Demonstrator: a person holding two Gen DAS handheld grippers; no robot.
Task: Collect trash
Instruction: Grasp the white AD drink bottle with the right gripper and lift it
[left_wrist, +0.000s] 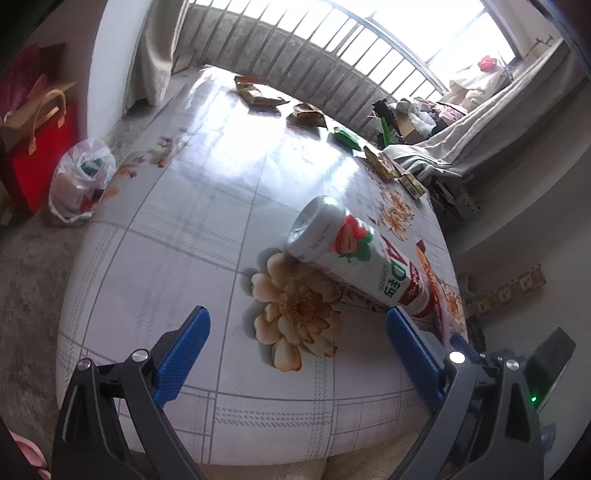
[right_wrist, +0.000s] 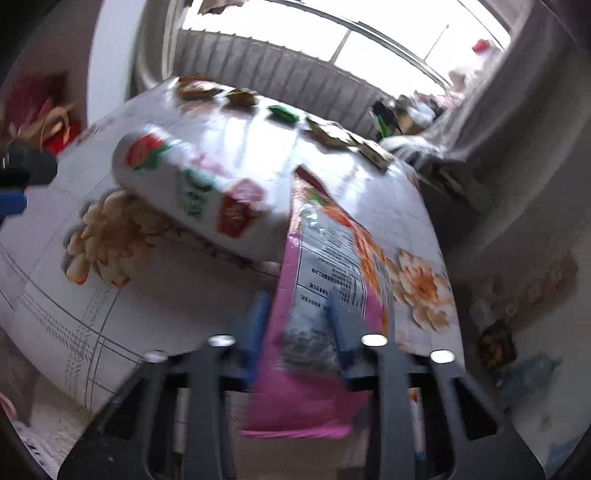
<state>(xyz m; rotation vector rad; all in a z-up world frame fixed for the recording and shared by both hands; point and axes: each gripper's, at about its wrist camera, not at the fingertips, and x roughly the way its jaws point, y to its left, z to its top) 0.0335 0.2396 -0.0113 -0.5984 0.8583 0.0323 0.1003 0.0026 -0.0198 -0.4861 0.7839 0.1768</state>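
Right gripper (right_wrist: 299, 325) angled low, jaws clamped on pink printed snack wrapper (right_wrist: 314, 295), left gripper (left_wrist: 295, 325) jaws wide beside white strawberry-label plastic bottle (left_wrist: 351, 254) lying on floral worktop (left_wrist: 184, 221)

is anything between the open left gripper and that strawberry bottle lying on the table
Nothing visible. The left gripper is open over bare tablecloth, and the strawberry bottle lies on its side just ahead, slightly toward the right finger. The right gripper holds a pink packet beside the bottle, not in the path.
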